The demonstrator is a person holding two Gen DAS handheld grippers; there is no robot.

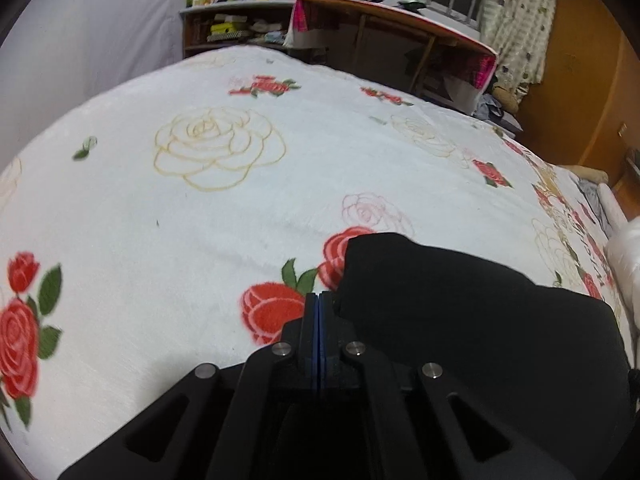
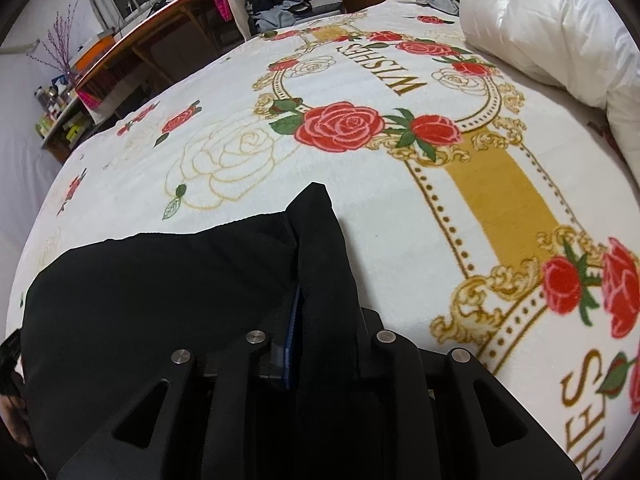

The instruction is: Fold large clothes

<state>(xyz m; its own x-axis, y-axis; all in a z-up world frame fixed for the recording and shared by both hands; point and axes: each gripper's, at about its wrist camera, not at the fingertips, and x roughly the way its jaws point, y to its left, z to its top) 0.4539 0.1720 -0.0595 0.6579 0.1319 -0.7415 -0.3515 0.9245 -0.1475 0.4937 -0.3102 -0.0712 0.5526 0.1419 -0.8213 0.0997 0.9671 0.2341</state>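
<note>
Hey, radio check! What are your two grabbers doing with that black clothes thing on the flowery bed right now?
Left gripper shut, beside black garment. Right gripper pinching its edge. Nothing blocking on blanket.

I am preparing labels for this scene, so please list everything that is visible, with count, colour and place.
black fabric garment: one, black, near edge of bed, at both grippers
rose-printed white blanket: one, white with red and gold, covering bed
white puffy duvet: one, white, far right corner of bed
long wooden desk: one, brown, beyond bed under window
cluttered wooden shelf: one, brown, beside desk
patterned curtain: one, pale, beside window
left gripper: one, black, shut, at garment's edge
right gripper: one, black, pinching a garment fold
</note>
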